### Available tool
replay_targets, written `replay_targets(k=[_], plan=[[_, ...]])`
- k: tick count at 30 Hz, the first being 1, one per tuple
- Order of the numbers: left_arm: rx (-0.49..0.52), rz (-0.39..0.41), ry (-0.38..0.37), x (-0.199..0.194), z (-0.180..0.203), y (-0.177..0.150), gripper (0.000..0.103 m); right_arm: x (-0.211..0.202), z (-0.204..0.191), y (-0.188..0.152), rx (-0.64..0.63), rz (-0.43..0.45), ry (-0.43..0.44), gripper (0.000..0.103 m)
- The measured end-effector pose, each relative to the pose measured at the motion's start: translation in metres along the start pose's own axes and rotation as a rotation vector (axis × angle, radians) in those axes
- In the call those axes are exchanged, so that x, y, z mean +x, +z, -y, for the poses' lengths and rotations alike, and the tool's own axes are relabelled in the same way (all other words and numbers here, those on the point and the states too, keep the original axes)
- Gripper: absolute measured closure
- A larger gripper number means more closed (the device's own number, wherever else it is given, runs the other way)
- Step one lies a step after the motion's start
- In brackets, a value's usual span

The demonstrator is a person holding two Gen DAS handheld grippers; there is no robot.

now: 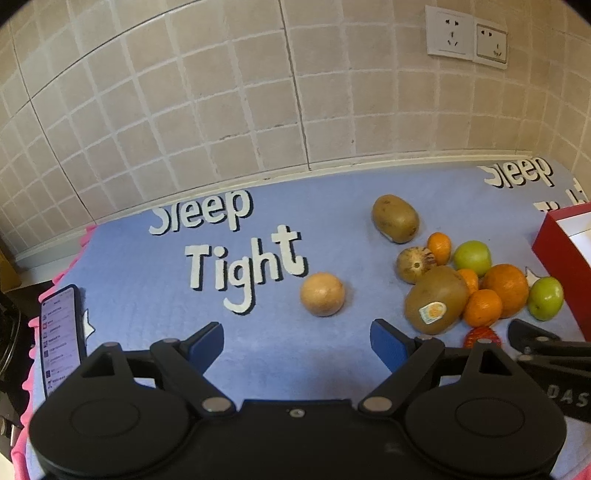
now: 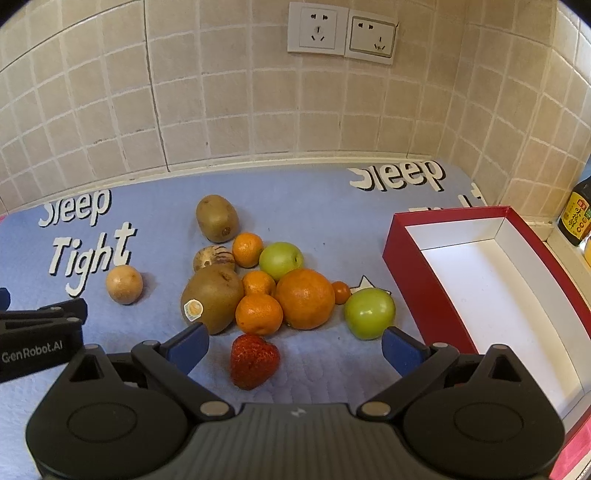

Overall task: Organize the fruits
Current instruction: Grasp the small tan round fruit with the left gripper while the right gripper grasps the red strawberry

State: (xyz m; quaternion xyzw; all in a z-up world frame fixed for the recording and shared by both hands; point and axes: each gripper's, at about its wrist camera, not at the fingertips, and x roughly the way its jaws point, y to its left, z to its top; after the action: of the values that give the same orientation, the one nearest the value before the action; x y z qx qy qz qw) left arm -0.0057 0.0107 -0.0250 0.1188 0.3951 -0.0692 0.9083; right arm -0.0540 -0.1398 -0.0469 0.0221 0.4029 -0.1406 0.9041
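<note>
A pile of fruit lies on the blue mat: a big orange (image 2: 304,298), several small oranges, two green apples (image 2: 369,313) (image 2: 281,260), two kiwis (image 2: 211,298) (image 2: 217,218), a striped melon (image 2: 213,258) and a strawberry (image 2: 254,361). A tan round fruit (image 2: 124,284) (image 1: 322,294) lies apart on the left. A red box (image 2: 417,284) with a white inside stands empty at right. My right gripper (image 2: 293,349) is open, with the strawberry between its fingers. My left gripper (image 1: 297,341) is open and empty, just before the tan fruit.
A phone (image 1: 62,336) lies at the mat's left edge. A soy sauce bottle (image 2: 577,212) stands on a ledge at far right. The tiled wall with two sockets (image 2: 341,33) closes the back. The mat (image 1: 147,280) reads "Sleep Tight".
</note>
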Motion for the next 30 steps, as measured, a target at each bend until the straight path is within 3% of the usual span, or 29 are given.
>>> replay_targets(k=[4, 10, 14, 19, 26, 29, 30], plan=[[0.002, -0.010, -0.081, 0.020, -0.025, -0.005, 0.001, 0.005, 0.001, -0.008, 0.003, -0.001, 0.002, 0.002], [-0.094, -0.096, -0.304, 0.069, -0.066, -0.009, 0.002, 0.018, -0.001, -0.027, 0.016, -0.015, 0.048, 0.006], [-0.098, -0.135, -0.333, 0.097, -0.063, 0.000, 0.014, 0.029, -0.010, -0.027, 0.000, -0.026, 0.091, 0.009], [-0.045, -0.143, -0.384, 0.117, -0.046, 0.012, 0.015, 0.047, -0.012, -0.023, 0.027, -0.045, 0.122, 0.018], [0.012, -0.151, -0.389, 0.140, -0.029, 0.021, 0.019, 0.075, -0.012, -0.015, 0.059, -0.100, 0.135, 0.025], [0.028, -0.135, -0.369, 0.144, -0.024, 0.024, 0.025, 0.084, -0.010, -0.014, 0.067, -0.118, 0.136, 0.028], [0.035, -0.130, -0.361, 0.144, -0.022, 0.024, 0.031, 0.085, -0.010, -0.015, 0.069, -0.123, 0.136, 0.030]])
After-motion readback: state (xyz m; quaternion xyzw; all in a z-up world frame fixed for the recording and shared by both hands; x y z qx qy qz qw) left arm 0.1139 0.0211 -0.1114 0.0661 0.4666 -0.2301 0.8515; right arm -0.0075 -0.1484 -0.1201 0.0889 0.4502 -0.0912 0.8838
